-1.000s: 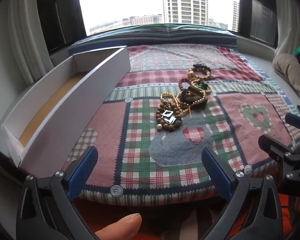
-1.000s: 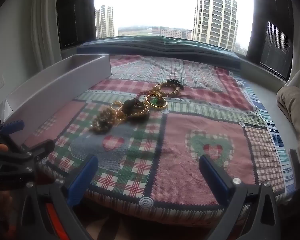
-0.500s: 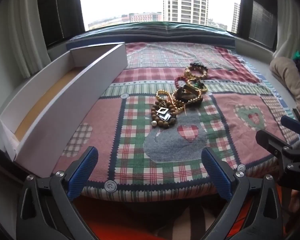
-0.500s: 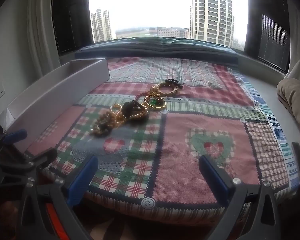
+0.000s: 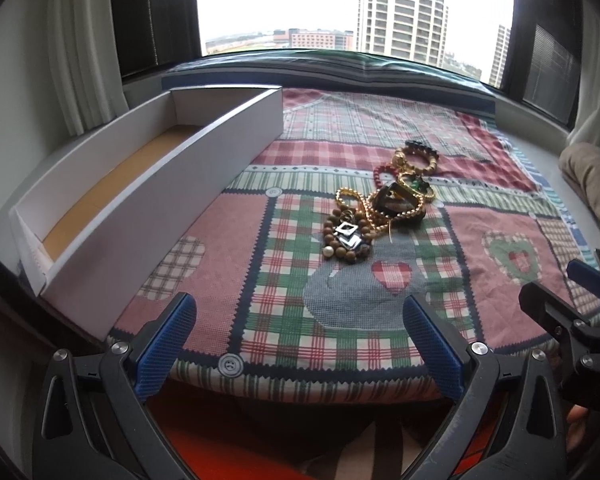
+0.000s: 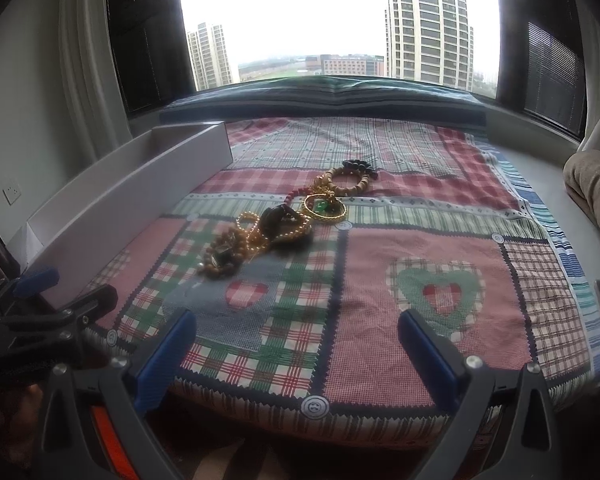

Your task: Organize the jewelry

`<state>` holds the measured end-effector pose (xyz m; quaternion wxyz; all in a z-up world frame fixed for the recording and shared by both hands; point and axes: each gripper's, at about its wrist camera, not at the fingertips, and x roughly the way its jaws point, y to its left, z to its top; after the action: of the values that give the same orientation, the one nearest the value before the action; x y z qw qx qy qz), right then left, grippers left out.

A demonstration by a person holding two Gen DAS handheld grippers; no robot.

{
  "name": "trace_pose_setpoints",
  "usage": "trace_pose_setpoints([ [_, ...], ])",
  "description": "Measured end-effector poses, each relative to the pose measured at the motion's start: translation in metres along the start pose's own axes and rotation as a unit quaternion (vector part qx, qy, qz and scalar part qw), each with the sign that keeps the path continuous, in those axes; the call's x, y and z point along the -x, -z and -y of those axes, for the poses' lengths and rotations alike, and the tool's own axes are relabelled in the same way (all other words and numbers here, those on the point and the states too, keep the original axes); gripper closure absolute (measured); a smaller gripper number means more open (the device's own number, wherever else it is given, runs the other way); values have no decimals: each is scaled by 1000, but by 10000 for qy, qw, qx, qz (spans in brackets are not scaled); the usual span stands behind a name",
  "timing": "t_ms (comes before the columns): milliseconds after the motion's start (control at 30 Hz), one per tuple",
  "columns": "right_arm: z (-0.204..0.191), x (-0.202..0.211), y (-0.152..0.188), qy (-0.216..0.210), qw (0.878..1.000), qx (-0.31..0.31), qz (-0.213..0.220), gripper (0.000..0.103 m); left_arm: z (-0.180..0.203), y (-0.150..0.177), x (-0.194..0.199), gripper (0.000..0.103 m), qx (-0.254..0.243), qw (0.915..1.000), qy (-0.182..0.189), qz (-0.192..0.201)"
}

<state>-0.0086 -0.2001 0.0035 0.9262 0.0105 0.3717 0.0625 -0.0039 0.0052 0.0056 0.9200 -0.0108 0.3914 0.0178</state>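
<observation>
A patchwork plaid quilt covers the surface below the window. Along its left edge lies a long white box, open-topped with a tan floor, running from the near left corner toward the far edge. Bare quilt stretches between the near edge and the jewelry pile, and the whole right half is open cloth out to the striped right border.

The pile sits mid-quilt, well apart from the box: a brown wooden-bead bracelet with a pearl and silver square charm lies nearest, gold bead chains tangled behind it, then a gold bangle with green stone, a dark red strand, and a tan-and-black bead bracelet farthest.

The left gripper and the right gripper hover at the near edge, both with jaws wide and holding nothing.
</observation>
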Motion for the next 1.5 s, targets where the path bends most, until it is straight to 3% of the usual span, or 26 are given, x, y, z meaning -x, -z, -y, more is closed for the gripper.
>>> trace_pose_setpoints([
  [833, 12, 12, -2, 526, 9980, -145, 326, 0, 4, -4, -2, 0, -124, 9996, -255, 87],
  [1500, 9, 13, 2, 212, 9992, -86, 341, 0, 10, 1, -1, 0, -299, 9994, -182, 37],
])
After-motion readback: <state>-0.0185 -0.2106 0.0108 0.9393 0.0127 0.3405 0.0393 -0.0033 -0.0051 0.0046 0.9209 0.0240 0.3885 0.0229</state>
